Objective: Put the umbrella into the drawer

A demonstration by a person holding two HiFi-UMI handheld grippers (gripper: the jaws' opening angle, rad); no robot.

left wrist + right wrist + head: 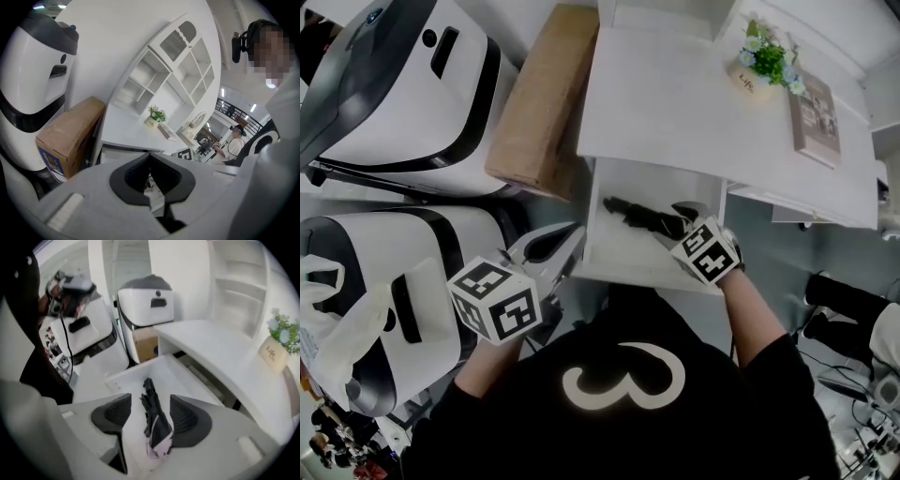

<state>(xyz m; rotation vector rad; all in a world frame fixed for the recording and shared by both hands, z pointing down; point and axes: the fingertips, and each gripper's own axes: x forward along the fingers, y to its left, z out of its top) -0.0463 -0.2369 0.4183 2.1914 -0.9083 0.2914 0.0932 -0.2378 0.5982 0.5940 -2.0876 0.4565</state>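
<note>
A folded black umbrella (639,217) lies inside the open white drawer (609,253) under the desk. In the right gripper view the umbrella (152,416) rests on the drawer floor (176,376), below and between the jaws. My right gripper (682,223) hangs over the drawer's right part, open; its pads (112,413) do not touch the umbrella. My left gripper (546,248) hovers left of the drawer's front corner. Its jaws (150,157) meet at the tips with nothing between them.
A white desk top (675,103) carries a small flower pot (766,61) and a picture frame (814,117). A brown cardboard box (539,98) stands left of the desk. Two white machines (403,84) (412,272) and a plastic bag (337,319) fill the left side.
</note>
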